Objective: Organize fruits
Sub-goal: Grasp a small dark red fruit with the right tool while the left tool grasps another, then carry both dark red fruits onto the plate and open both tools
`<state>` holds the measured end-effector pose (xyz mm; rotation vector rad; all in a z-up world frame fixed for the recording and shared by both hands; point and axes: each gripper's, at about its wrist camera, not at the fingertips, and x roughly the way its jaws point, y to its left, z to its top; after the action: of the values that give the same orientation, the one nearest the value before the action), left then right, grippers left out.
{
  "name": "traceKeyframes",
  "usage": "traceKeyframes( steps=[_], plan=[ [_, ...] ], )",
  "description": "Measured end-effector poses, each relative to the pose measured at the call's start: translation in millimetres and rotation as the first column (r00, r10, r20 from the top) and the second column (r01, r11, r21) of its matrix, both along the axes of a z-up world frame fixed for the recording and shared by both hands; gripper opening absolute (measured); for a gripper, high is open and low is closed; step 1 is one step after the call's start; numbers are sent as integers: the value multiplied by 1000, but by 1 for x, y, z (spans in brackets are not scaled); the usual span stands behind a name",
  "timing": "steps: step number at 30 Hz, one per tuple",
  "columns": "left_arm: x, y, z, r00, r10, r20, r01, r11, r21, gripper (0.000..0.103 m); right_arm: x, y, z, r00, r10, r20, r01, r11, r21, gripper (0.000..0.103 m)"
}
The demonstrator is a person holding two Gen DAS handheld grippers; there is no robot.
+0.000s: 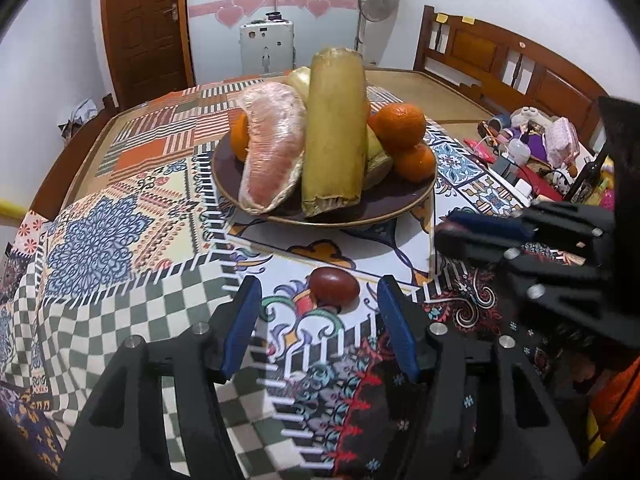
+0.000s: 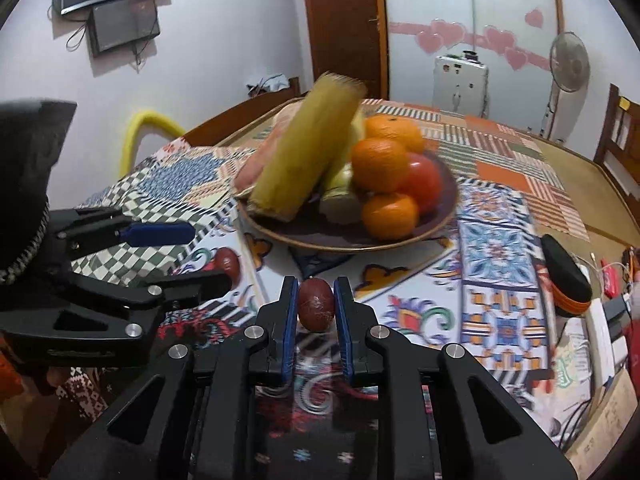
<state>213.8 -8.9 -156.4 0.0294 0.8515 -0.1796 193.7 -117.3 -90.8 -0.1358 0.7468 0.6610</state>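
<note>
Gripping a small dark-red oval fruit [image 2: 316, 310] between its blue pads, the right tool [image 2: 316, 308] stood clamped narrow on it, just above the patchwork-patterned cloth of the desk [image 2: 500, 240], near the desk's front edge. Only the right wrist view showed this grip; in the left wrist view the right tool [image 1: 442, 232] came in from the side and that fruit could not be told.

A second small dark-red oval fruit [image 1: 334, 289] lay on the cloth just ahead of the left tool [image 1: 318, 292], whose jaws stood fairly wide, apart from it on both sides. The right wrist view showed the same fruit [image 2: 229, 266] half hidden behind the left tool's lower finger [image 2: 192, 284].

Beyond both fruits sat the dark brown round plate [image 1: 384, 208], piled with a long yellow-green stalk segment [image 1: 334, 136], a plastic-wrapped peeled pink pomelo piece [image 1: 272, 152] and several oranges [image 1: 400, 124]. A red tomato [image 2: 422, 180] behind the oranges showed in the right wrist view alone.

Open cloth lay between the plate and the tools and to the plate's left. Clutter of bottles and pouches [image 1: 536, 144] crowded the right side near a wooden headboard [image 1: 500, 56]; a black and orange case [image 2: 568, 276] lay there too. A standing fan [image 1: 378, 0] stood against the far wall.
</note>
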Motion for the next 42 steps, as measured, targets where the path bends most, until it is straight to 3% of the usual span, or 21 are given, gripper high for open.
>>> traceKeyframes(
  steps=[6,9,11,14,26,38,42],
  plan=[
    [9,-4,-2,1000,-2,-5,2,1000,10,59,5,-15,8,999,-40,27,40,999,10,17],
    [10,-7,-2,1000,-25,-8,25,1000,8,49,8,-19,9,998,-57,33,57,998,15,17],
    [11,-10,-4,999,-38,-18,38,999,14,34,12,-24,8,997,-68,28,68,997,24,17],
    [10,-10,-8,999,-33,-24,34,999,26,28,16,-28,6,997,-76,12,75,996,44,17],
    [7,26,23,998,13,59,-15,1000,27,27,28,-34,25,993,-99,67,96,994,49,17],
    [49,51,46,989,71,133,-77,996,38,27,72,-24,40,983,-139,117,136,990,31,17],
    [67,54,40,991,69,113,-73,997,31,27,90,-16,37,986,-130,106,130,991,4,17]
  ],
)
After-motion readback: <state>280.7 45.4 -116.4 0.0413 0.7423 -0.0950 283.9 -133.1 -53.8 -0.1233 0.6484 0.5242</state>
